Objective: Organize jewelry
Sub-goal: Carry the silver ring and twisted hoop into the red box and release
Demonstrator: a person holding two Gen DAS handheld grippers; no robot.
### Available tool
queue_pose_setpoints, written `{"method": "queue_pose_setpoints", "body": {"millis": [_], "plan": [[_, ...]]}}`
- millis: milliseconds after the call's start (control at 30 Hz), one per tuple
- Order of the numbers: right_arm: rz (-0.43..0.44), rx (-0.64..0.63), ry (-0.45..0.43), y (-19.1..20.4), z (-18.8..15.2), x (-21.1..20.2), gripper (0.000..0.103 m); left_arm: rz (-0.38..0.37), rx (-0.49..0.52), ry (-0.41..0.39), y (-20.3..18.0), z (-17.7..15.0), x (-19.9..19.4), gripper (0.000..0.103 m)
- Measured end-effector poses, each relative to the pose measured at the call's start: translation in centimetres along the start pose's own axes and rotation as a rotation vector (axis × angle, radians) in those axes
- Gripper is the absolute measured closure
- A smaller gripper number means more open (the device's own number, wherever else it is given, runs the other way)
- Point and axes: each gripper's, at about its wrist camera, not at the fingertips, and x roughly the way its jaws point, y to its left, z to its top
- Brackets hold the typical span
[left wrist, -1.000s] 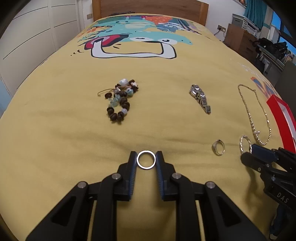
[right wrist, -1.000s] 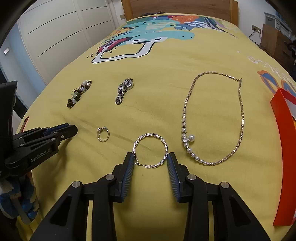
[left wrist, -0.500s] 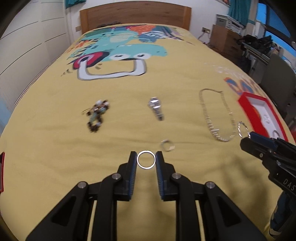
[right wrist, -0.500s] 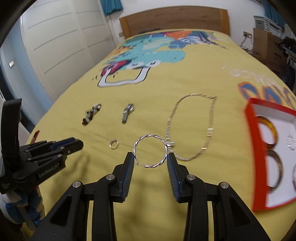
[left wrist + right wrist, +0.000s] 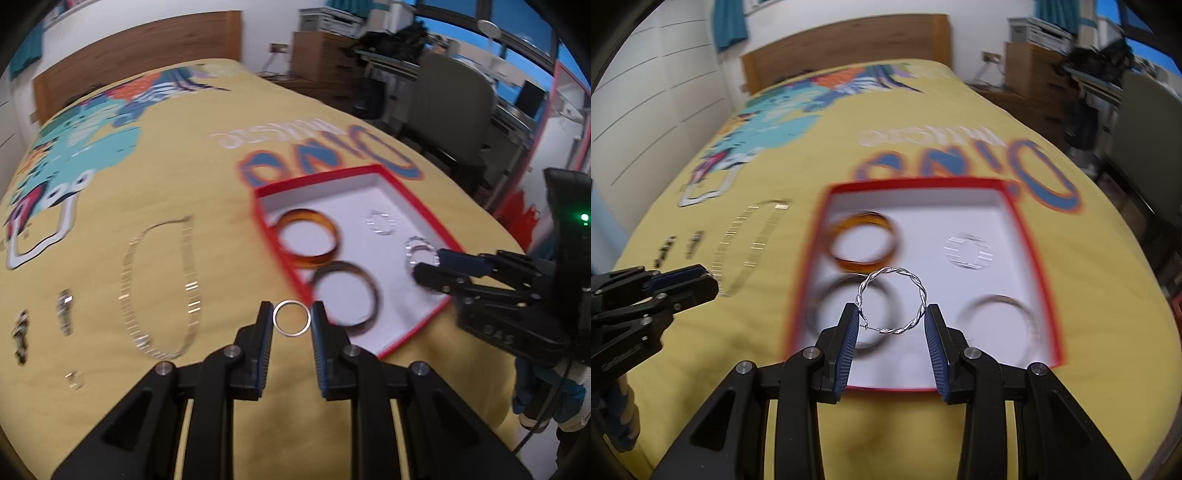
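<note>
My left gripper (image 5: 291, 318) is shut on a small plain silver ring (image 5: 291, 323), held just left of the red box's near corner. My right gripper (image 5: 891, 318) is shut on a twisted silver hoop earring (image 5: 892, 300), held above the open red box (image 5: 1027, 240). Inside the white-lined box lie an amber bangle (image 5: 864, 242), a dark bangle (image 5: 345, 295), a silver bangle (image 5: 997, 321) and a second twisted hoop (image 5: 967, 251). From the left wrist view the right gripper (image 5: 421, 264) reaches in from the right with its hoop (image 5: 419, 251) over the box (image 5: 317, 182).
On the yellow bedspread (image 5: 184, 166) left of the box lie a long chain necklace (image 5: 159, 280), a watch (image 5: 65, 314), a beaded bracelet (image 5: 22, 332) and a small ring (image 5: 75, 378). A desk, chair and drawers (image 5: 443, 92) stand beyond the bed's right side.
Both grippers have swung right across the bed and risen a little, each still holding its piece. The red box has come into full view and the loose jewelry has slid off to the left.
</note>
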Motion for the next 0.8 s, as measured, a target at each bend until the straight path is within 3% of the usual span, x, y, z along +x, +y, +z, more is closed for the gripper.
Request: {"method": "queue_pose_setpoints", "body": {"millis": [200,367,700,800], "plan": [[-0.015,-0.023,0.052,-3.3,1.3,3.7,0.067,-0.015,0.08,0.072,-4.8,1.7,5.3,0.084],[-0.009,-0.059,0.082,-4.1,2.3,6.2,0.067,-0.012,0.086,0.122,-5.9,1.7,8.3,0.084],[-0.012,-0.199,0.145,-3.8,3.1,7.8,0.065,0.003,0.116,0.128,-5.8,0.8,9.8,0.084],[-0.015,-0.212,0.147,-3.9,3.0,7.6,0.056,0.001,0.113,0.116,-5.9,0.7,9.3,0.083]]}}
